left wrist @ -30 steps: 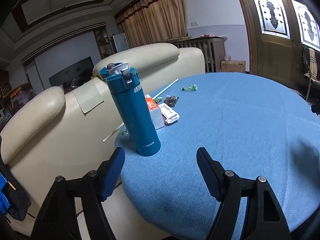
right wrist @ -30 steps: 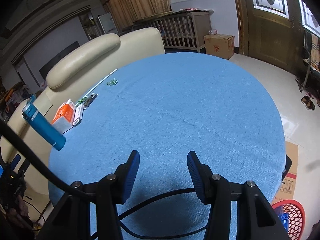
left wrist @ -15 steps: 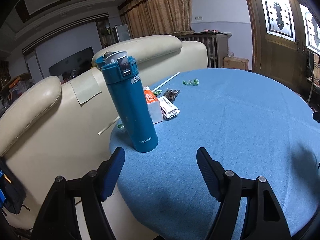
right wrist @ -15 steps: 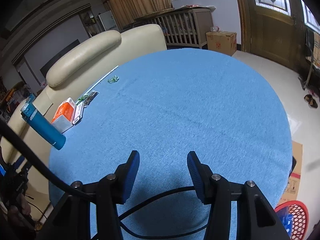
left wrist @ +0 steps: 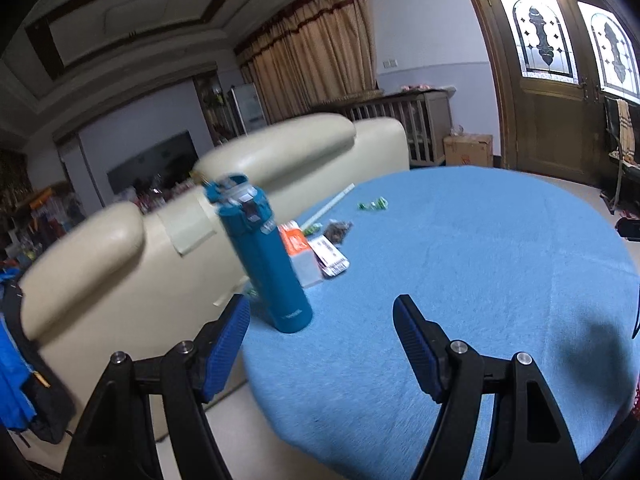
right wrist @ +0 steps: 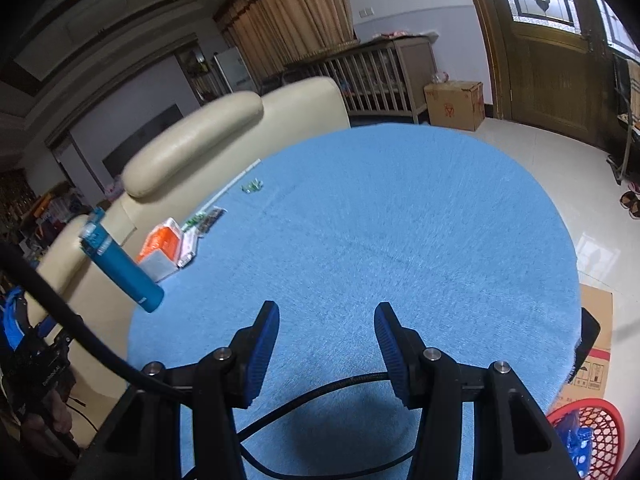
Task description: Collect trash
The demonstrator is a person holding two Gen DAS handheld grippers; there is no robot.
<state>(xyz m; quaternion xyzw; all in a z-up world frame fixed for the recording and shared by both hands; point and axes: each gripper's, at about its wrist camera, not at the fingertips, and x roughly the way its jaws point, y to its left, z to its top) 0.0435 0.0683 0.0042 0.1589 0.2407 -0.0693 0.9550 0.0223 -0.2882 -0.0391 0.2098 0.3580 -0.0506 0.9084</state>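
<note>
Trash lies at the far left side of the round blue table (left wrist: 460, 264) (right wrist: 380, 240): an orange-and-white carton (left wrist: 298, 250) (right wrist: 160, 248), a flat white wrapper (left wrist: 330, 256) (right wrist: 189, 248), a dark wrapper (left wrist: 338, 230), green candy wrappers (left wrist: 374, 204) (right wrist: 252, 187) and a long white straw (left wrist: 330, 205) (right wrist: 234, 184). My left gripper (left wrist: 320, 316) stands open and empty above the table's near left edge, short of the trash. My right gripper (right wrist: 326, 322) also stands open and empty over the near part of the table. A red mesh basket (right wrist: 600, 424) sits on the floor at lower right.
A teal flask (left wrist: 264, 256) (right wrist: 124, 266) stands upright just in front of the carton. A cream sofa (left wrist: 120, 256) (right wrist: 192, 164) backs against the table's left side. A cardboard box (right wrist: 596, 344) lies by the basket. A black cable (right wrist: 80, 332) crosses the lower left.
Both grippers have risen and drawn back a little, so the table and the flask sit lower and smaller in view. Neither gripper's opening has changed.
</note>
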